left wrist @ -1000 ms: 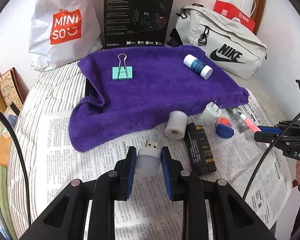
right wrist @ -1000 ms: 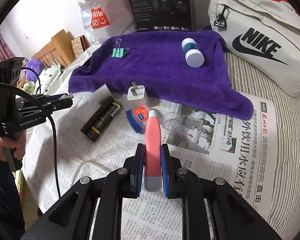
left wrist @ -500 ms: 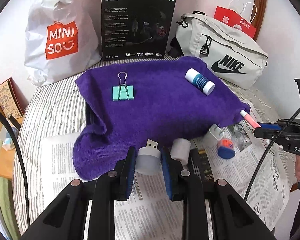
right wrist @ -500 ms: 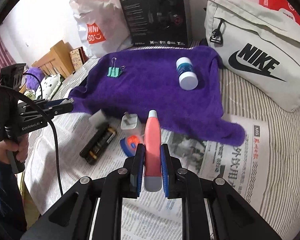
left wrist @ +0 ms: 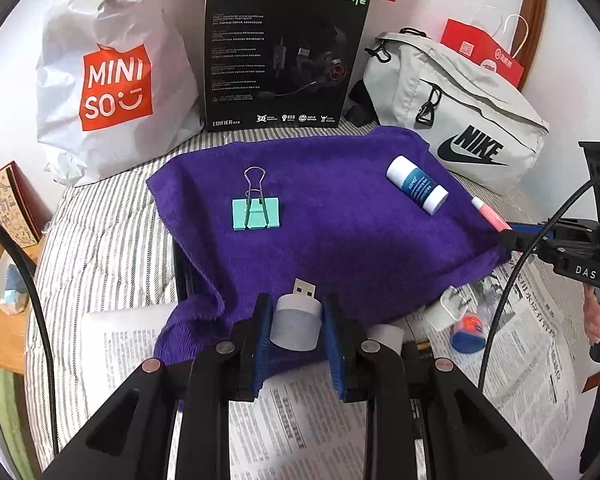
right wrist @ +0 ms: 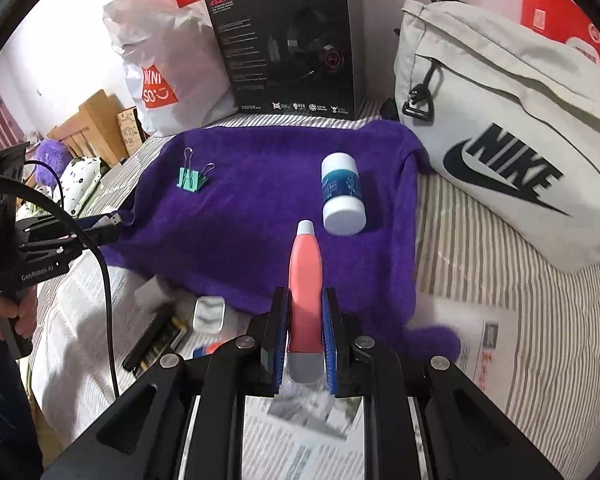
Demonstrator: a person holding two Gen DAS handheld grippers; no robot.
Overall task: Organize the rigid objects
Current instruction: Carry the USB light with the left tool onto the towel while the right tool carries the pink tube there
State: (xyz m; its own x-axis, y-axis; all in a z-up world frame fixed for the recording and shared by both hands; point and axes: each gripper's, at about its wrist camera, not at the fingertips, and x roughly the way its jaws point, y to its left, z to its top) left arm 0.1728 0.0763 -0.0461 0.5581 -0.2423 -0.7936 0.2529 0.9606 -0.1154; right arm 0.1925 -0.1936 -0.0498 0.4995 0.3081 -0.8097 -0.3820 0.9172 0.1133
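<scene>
Both claws had carried their loads off the newspaper (left wrist: 308,412) and over the near edge of the purple towel (left wrist: 340,216), where a second ago they were above the print. That suggested the drop-off was close: the towel appeared to be the sorting spot, since the green binder clip (left wrist: 256,213) at about 11 o'clock and the small white and blue bottle (left wrist: 417,185) at about 1 o'clock already lay on it.

The left claw (left wrist: 296,322) was clamped tight on a white USB plug-in light (left wrist: 296,320), its metal plug pointing toward 12 o'clock. The right claw (right wrist: 306,334) was closed on a pink tube (right wrist: 306,280), tip aimed at 12 o'clock just short of the bottle.

Compared with the earlier frames, the towel filled far more of each view. The leftovers on the newspaper, namely the white charger (left wrist: 452,308), the blue and orange tin (left wrist: 466,330) and the black battery box (right wrist: 156,340), had slid to 4 o'clock for the left view and 8 o'clock for the right.
</scene>
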